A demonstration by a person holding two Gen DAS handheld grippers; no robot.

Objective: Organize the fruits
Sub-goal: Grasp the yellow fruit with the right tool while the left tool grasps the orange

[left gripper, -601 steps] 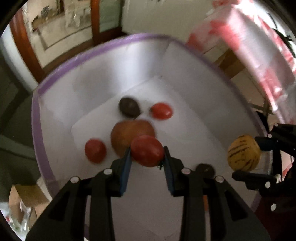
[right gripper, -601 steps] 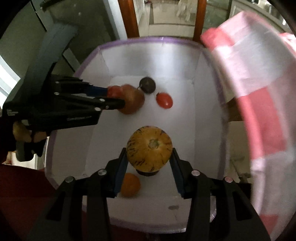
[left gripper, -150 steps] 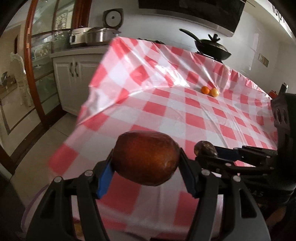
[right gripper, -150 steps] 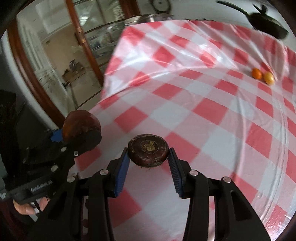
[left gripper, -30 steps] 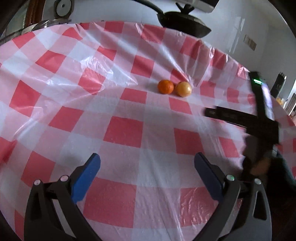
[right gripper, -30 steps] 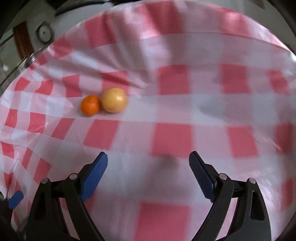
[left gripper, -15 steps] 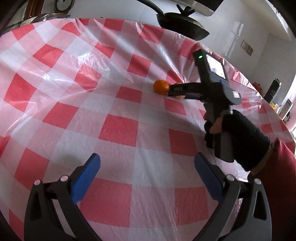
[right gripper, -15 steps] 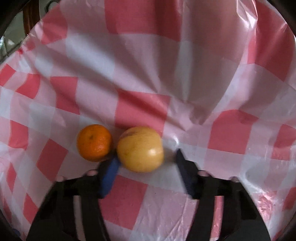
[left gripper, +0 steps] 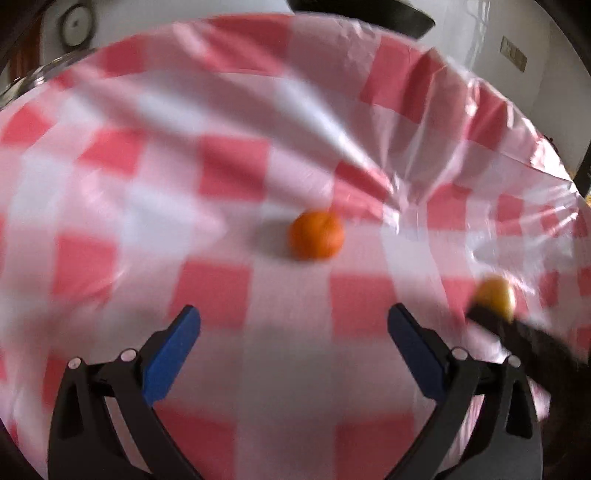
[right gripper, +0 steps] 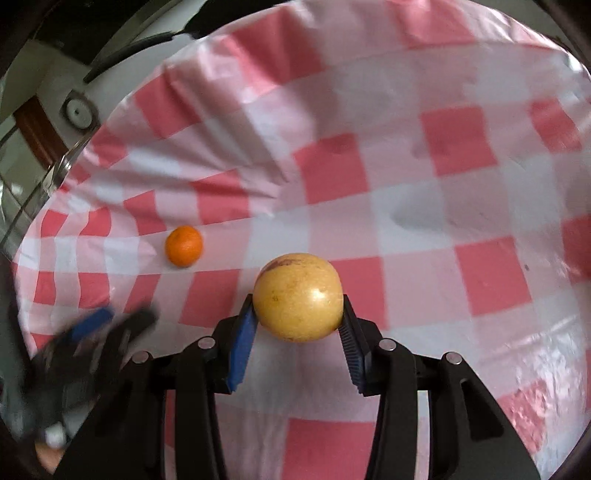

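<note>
My right gripper (right gripper: 297,312) is shut on a round yellow fruit (right gripper: 298,297), its blue pads pressing both sides and holding it off the cloth. That yellow fruit (left gripper: 495,297) also shows at the right edge of the left wrist view, at the tip of the blurred right gripper. A small orange (left gripper: 316,235) lies alone on the red and white checked tablecloth (left gripper: 221,177), ahead of my left gripper (left gripper: 293,341), whose blue pads stand wide apart with nothing between them. In the right wrist view the orange (right gripper: 184,246) sits to the left of the held fruit, and the left gripper (right gripper: 110,319) is a blur at lower left.
The checked plastic tablecloth (right gripper: 461,184) is wrinkled, with raised folds behind the orange. A dark pan (left gripper: 362,14) stands at the table's far edge. A round metal pot (right gripper: 78,109) sits on a counter beyond the table's left side.
My right gripper closed on the yellow fruit and lifted it away from the orange. My left gripper moved nearer to the orange, which now lies alone.
</note>
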